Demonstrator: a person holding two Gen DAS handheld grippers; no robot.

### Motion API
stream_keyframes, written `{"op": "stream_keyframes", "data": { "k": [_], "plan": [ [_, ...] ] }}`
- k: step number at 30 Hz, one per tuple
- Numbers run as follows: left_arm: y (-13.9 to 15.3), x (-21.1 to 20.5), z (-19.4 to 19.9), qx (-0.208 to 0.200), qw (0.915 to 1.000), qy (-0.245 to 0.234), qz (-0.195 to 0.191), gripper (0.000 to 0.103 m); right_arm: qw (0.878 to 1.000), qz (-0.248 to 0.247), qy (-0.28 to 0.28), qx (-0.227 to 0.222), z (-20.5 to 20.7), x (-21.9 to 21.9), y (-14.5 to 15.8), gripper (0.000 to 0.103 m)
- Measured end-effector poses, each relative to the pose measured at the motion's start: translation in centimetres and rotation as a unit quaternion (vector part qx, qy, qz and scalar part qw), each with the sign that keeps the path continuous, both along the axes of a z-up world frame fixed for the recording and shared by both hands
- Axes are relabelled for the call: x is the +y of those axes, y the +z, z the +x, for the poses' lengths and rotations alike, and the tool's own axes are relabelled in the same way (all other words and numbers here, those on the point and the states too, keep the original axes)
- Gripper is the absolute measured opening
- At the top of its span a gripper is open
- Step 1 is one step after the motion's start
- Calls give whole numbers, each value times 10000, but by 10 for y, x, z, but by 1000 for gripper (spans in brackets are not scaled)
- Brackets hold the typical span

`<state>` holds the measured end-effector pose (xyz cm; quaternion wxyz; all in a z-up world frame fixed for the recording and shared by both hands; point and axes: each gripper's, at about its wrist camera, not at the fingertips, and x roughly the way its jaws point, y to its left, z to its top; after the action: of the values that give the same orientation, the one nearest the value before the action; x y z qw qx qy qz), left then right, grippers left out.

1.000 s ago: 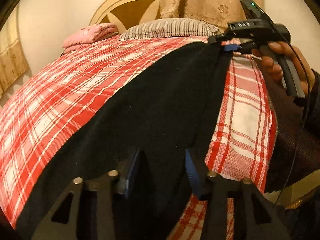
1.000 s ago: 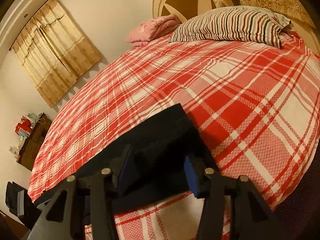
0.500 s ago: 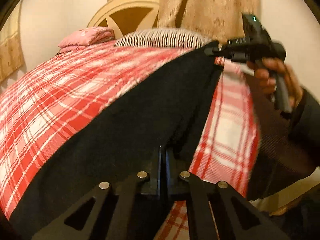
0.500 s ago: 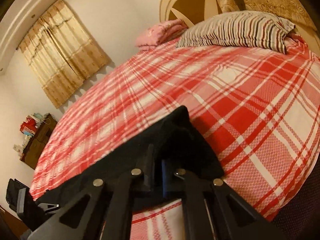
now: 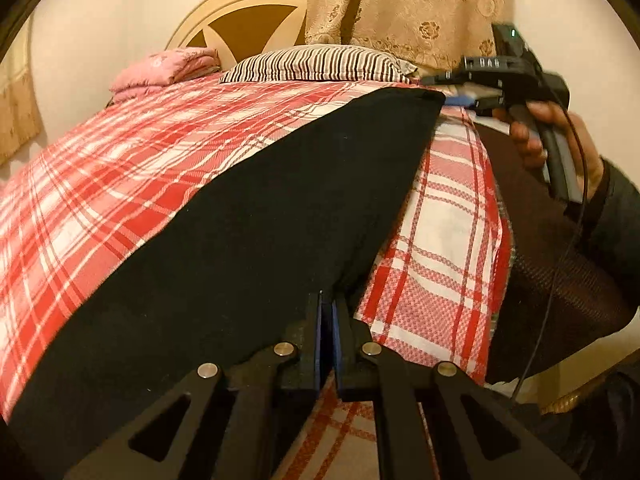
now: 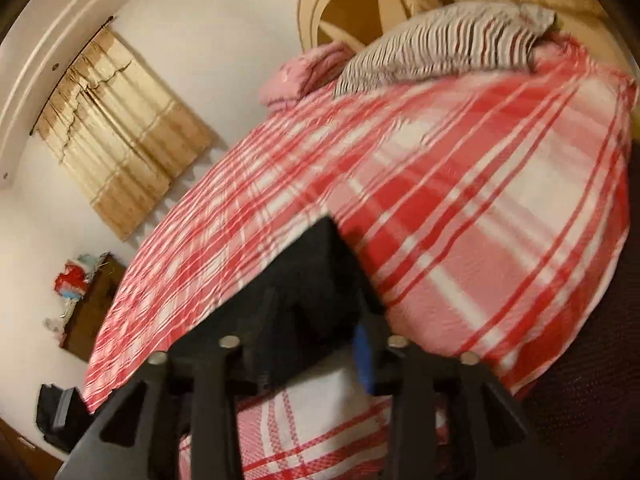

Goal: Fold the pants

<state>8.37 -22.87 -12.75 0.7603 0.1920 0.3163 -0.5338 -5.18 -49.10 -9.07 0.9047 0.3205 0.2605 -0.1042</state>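
Observation:
Black pants [image 5: 256, 236] lie stretched along the near edge of a red-and-white plaid bed. My left gripper [image 5: 329, 300] is shut on the pants' near end, its blue pads pressed together on the cloth. In the left wrist view my right gripper [image 5: 464, 96] sits at the pants' far corner, held by a hand. In the blurred right wrist view my right gripper [image 6: 320, 320] has its jaws apart with the black pants corner [image 6: 316, 272] between them, one blue pad [image 6: 362, 352] showing.
A striped pillow [image 5: 316, 66] and a pink folded blanket [image 5: 168, 70] lie at the headboard [image 5: 244, 20]. Beige curtains [image 6: 120, 136] hang on the wall. A dark cabinet [image 6: 92, 304] stands at the left. The bed edge [image 5: 496, 216] drops off to the right.
My left gripper closed on the pants' near end and stays shut. My right gripper closed on the far corner half a second ago and now stands open again; its view has tilted and blurred.

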Motion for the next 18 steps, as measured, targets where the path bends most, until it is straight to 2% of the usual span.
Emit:
{"op": "stream_keyframes", "data": {
  "k": [2, 6, 8, 11, 13, 15, 18],
  "plan": [
    [0, 1, 1, 29, 10000, 25, -27, 5, 9992, -341, -206, -90, -5, 1, 12, 55],
    [5, 7, 4, 96, 9996, 123, -229, 5, 9998, 154, -24, -99, 9, -16, 15, 54],
    [11, 12, 4, 105, 9991, 166, -388, 5, 9995, 314, 23, 54, 22, -30, 11, 49],
    [14, 15, 7, 116, 9985, 217, -491, 5, 9978, 566, 215, 255, 42, -42, 3, 35],
    [12, 12, 7, 151, 9988, 213, -417, 6, 9955, 734, 516, 314, 55, -45, -1, 14],
    [10, 10, 3, 208, 9990, 72, -385, 6, 9940, 625, 793, 426, 65, -38, -1, 9],
    [5, 6, -10, -11, 9997, -99, -207, 19, 9950, 175, 823, 540, 69, -25, 9, 6]
  ]
}}
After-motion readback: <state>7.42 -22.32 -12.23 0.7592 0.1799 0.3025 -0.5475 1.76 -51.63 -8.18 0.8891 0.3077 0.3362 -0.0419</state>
